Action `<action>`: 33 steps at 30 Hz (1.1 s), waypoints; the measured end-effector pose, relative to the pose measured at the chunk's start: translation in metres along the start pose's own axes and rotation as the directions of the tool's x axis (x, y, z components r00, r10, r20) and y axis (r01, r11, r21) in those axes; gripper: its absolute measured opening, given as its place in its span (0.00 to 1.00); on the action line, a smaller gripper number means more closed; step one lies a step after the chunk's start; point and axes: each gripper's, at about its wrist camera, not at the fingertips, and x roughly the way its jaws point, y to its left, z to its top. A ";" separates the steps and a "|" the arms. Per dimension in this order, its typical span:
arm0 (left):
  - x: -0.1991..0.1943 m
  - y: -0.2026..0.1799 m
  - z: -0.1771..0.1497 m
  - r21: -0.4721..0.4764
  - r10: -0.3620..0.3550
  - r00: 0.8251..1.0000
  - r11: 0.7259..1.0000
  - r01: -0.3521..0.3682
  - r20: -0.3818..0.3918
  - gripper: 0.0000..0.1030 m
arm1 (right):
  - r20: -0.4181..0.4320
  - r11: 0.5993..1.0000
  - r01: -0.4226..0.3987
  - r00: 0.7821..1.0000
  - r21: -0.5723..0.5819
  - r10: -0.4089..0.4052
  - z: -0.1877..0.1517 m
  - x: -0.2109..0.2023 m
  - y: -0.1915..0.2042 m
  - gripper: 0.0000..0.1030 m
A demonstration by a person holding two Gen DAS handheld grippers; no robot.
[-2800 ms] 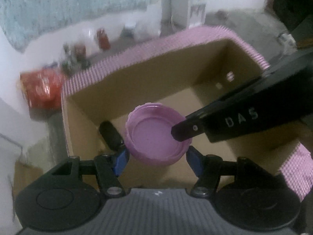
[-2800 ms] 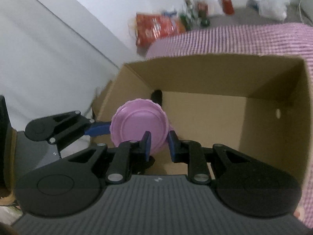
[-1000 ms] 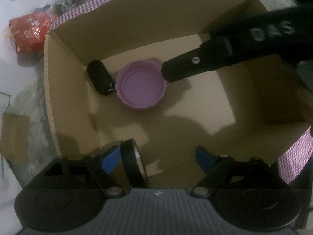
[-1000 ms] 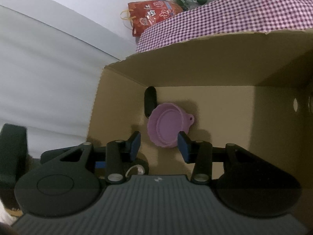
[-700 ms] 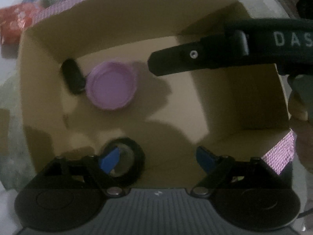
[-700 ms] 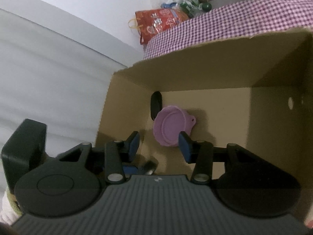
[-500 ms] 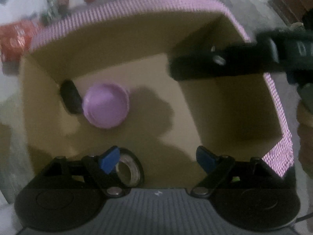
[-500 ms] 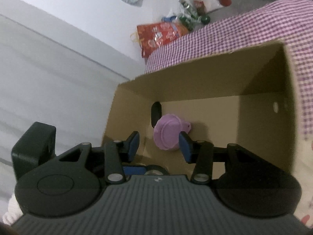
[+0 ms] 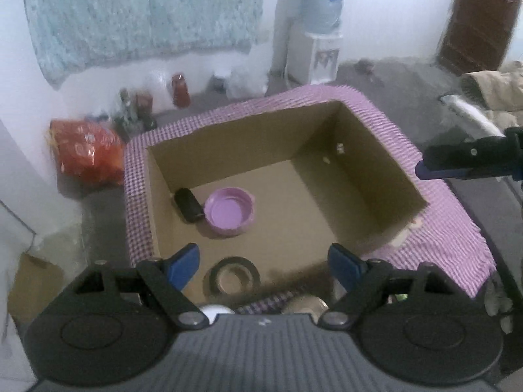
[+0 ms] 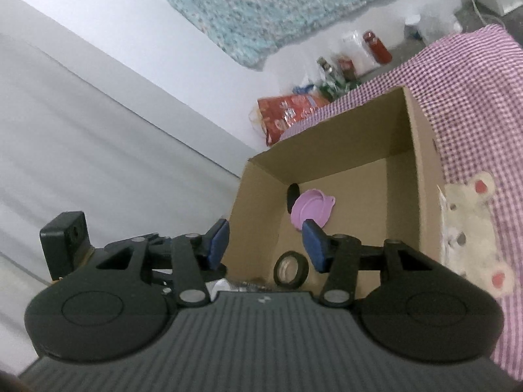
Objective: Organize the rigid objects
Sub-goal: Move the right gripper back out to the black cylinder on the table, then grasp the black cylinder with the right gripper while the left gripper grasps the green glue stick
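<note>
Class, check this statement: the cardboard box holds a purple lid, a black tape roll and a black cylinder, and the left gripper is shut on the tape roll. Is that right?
Not quite. The left gripper is open and holds nothing; the tape roll lies flat on the floor of the cardboard box, as the left wrist view shows. The purple lid and black cylinder are inside it as stated.

Both the left tongs (image 9: 263, 261) and right tongs (image 10: 266, 245) hang with jaws spread wide, gripping nothing.

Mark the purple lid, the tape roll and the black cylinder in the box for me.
Purple lid (image 9: 229, 209), left wrist view, on its inner floor.
Tape roll (image 9: 215, 272), left wrist view, on its black ring.
Black cylinder (image 9: 188, 204), left wrist view, on its side.
</note>
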 end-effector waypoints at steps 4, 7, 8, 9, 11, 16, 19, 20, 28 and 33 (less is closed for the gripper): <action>-0.014 -0.018 -0.038 -0.014 -0.053 0.997 0.998 0.054 0.062 0.84 | 0.076 0.998 0.063 0.995 -0.025 -0.061 -0.043 -0.032 -0.004 0.55; -0.007 -0.036 -0.068 -0.035 -0.107 0.992 0.993 0.110 0.074 0.84 | 0.107 0.990 0.142 0.984 -0.016 -0.140 -0.077 -0.046 -0.014 0.58; -0.003 -0.042 -0.077 -0.037 -0.130 0.989 0.990 0.133 0.068 0.84 | 0.113 0.984 0.178 0.978 -0.008 -0.176 -0.088 -0.049 -0.020 0.58; 0.003 -0.048 -0.086 -0.041 -0.152 0.987 0.987 0.154 0.060 0.84 | 0.113 0.977 0.212 0.971 -0.001 -0.210 -0.097 -0.050 -0.025 0.58; 0.018 -0.062 -0.102 -0.044 -0.187 0.981 0.981 0.189 0.041 0.84 | 0.098 0.959 0.282 0.954 0.019 -0.282 -0.113 -0.052 -0.037 0.59; 0.049 -0.101 -0.124 -0.003 -0.183 0.983 0.983 0.183 0.021 0.84 | 0.034 0.926 0.374 0.926 0.052 -0.375 -0.144 -0.044 -0.063 0.59; 0.066 -0.124 -0.129 0.039 -0.169 0.986 0.985 0.169 0.007 0.84 | 0.021 0.907 0.421 0.907 0.013 -0.421 -0.152 -0.040 -0.070 0.58; 0.070 -0.131 -0.130 0.050 -0.170 0.985 0.984 0.170 0.001 0.84 | 0.019 0.900 0.436 0.900 -0.004 -0.436 -0.153 -0.036 -0.072 0.58; 0.098 -0.170 -0.132 0.146 -0.137 0.991 0.980 0.135 0.000 0.64 | 0.000 0.869 0.469 0.880 -0.156 -0.475 -0.152 -0.003 -0.068 0.40; 0.107 -0.174 -0.132 0.149 -0.158 0.987 0.976 0.159 -0.020 0.43 | -0.018 0.858 0.465 0.877 -0.218 -0.480 -0.150 0.012 -0.066 0.28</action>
